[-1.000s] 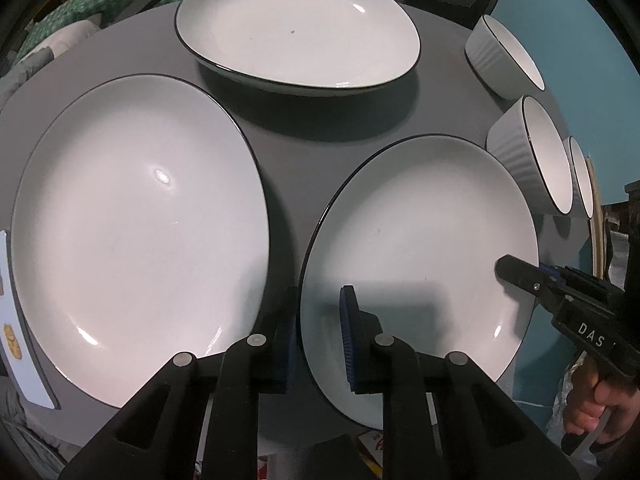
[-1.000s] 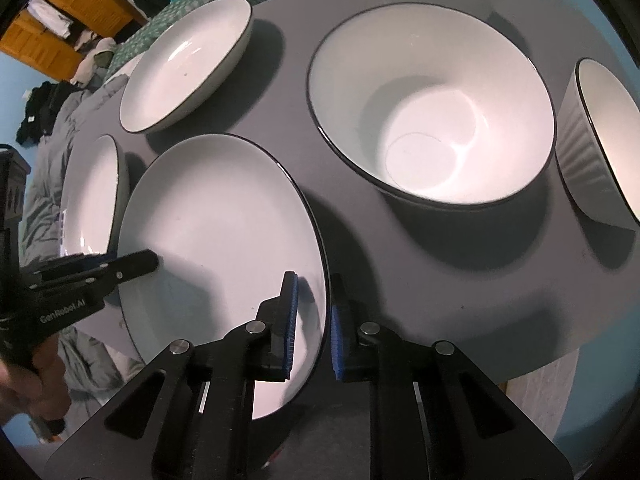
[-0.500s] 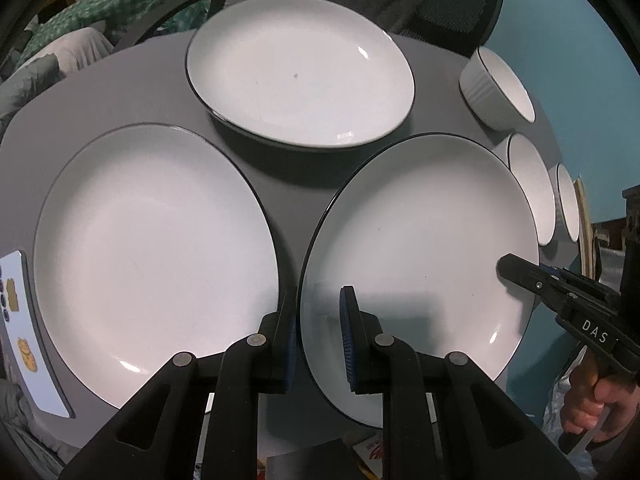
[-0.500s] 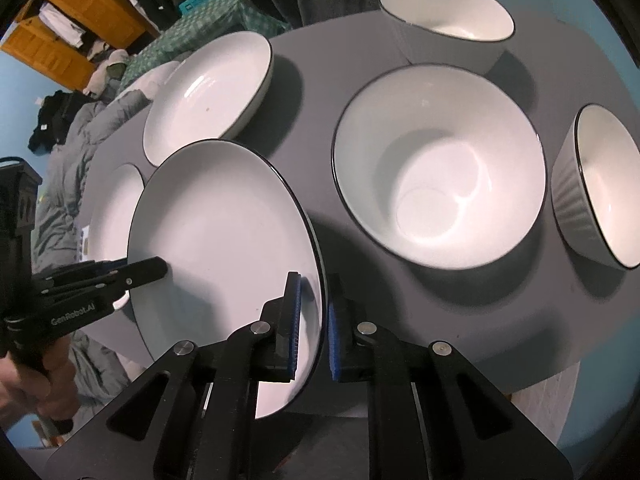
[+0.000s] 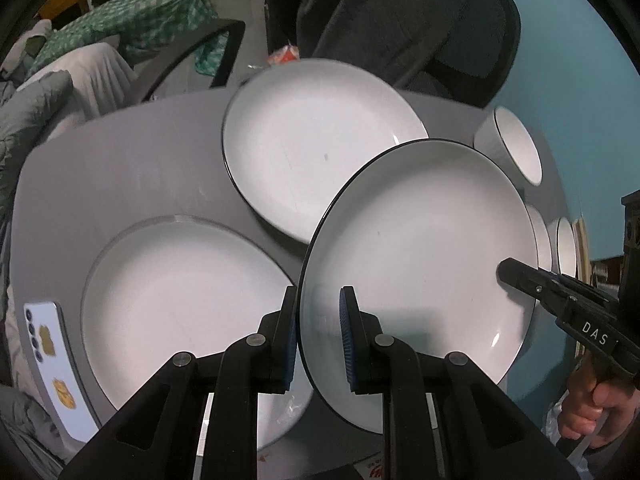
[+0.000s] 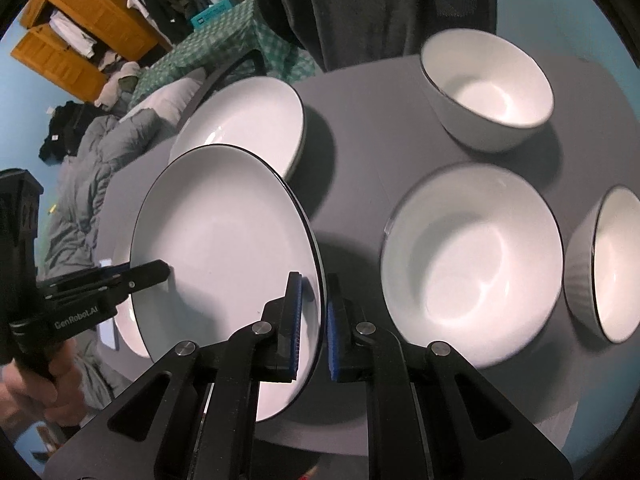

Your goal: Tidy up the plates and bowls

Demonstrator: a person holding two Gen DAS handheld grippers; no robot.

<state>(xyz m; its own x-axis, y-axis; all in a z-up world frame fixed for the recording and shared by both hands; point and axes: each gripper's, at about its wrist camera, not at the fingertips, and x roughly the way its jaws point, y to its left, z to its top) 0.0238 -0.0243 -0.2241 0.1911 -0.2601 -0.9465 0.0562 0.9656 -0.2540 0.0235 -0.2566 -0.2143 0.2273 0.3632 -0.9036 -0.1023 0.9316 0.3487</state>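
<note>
Lifting one plate (image 5: 416, 248) clear of the table (image 5: 120, 184), I'm pinching opposite rims with left gripper (image 5: 318, 340) and right gripper (image 6: 310, 316) (both clamped). Next: centring it over the big plate (image 5: 180, 300), lowering level.

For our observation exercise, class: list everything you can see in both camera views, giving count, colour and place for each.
Held plate: one, white, black rim, lifted and tilted between both grippers.
Other plates: two, white; one near-left, one far.
Bowls: three, white; large, far, ribbed at right.
Table: one, grey, beneath all.
Phone: one, pale, table's left edge.
Chair: one, dark, behind the table.
Checked cloth: one, green, background.
Left gripper: black, blue pads, on the plate's rim.
Right gripper: same, opposite rim.
</note>
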